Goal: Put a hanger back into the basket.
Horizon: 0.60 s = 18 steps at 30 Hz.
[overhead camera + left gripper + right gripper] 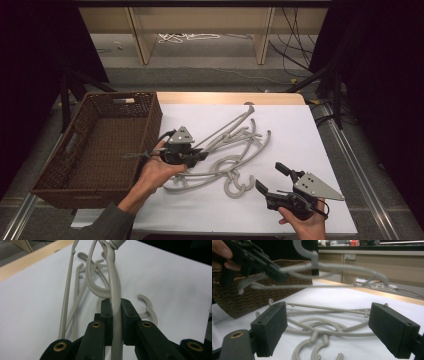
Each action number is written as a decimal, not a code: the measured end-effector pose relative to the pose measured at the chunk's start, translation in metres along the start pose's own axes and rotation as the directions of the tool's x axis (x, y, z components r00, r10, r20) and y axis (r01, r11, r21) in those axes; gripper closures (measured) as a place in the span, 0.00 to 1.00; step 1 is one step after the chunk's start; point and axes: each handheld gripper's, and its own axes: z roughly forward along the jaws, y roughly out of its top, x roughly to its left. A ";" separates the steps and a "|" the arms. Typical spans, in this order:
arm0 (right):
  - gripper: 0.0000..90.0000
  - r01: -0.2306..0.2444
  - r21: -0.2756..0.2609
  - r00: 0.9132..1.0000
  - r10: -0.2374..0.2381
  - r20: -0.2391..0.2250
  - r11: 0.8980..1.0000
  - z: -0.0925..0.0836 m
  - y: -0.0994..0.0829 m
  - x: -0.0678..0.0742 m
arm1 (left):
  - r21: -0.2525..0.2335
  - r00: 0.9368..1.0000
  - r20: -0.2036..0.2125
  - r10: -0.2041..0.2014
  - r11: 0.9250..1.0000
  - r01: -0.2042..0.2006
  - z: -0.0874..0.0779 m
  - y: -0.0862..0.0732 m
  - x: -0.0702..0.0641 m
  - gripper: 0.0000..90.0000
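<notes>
Nearest to me, at the surface's near right corner, I have the right gripper (272, 179) resting low with its jaws wide apart and nothing between them, pointed toward the pile of hangers (235, 150). I judge the step in hand to be lifting one grey plastic hanger (332, 267) out of that tangle: my left gripper (192, 155) has its jaws clamped on the hanger's bar, and in the right gripper view the hanger hangs clear above the others, near the surface's left edge. Next I would carry it leftward over the rim of the woven basket (150, 120), which sits against that left edge and looks empty inside, and part the jaws only once the hanger is over the opening; I'd watch that its hook doesn't drag a neighbour along. As for the surface (310, 135), it is a white sheet over a wooden top whose far edge shows bare. Beyond it lie a grey floor, pale wooden furniture legs, dark curtains at both sides, and loose cables (187, 36).
</notes>
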 end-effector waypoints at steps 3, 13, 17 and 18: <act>0.18 -0.001 -0.010 1.000 0.001 -0.001 1.000 0.001 0.000 0.000 | -0.027 1.000 0.004 -0.014 1.000 0.014 -0.014 0.007 0.004 0.91; 0.18 -0.003 -0.019 1.000 0.003 0.009 1.000 0.002 -0.001 0.000 | -0.095 0.999 0.004 -0.055 0.994 0.055 -0.048 0.021 0.019 0.91; 0.18 0.000 -0.018 1.000 0.000 0.006 1.000 0.004 -0.002 0.000 | -0.103 0.998 -0.011 -0.056 0.993 0.054 -0.059 0.025 0.024 0.91; 0.18 -0.001 -0.019 1.000 0.002 0.006 1.000 0.004 -0.002 0.000 | -0.102 0.998 -0.024 -0.054 0.993 0.051 -0.062 0.026 0.025 0.91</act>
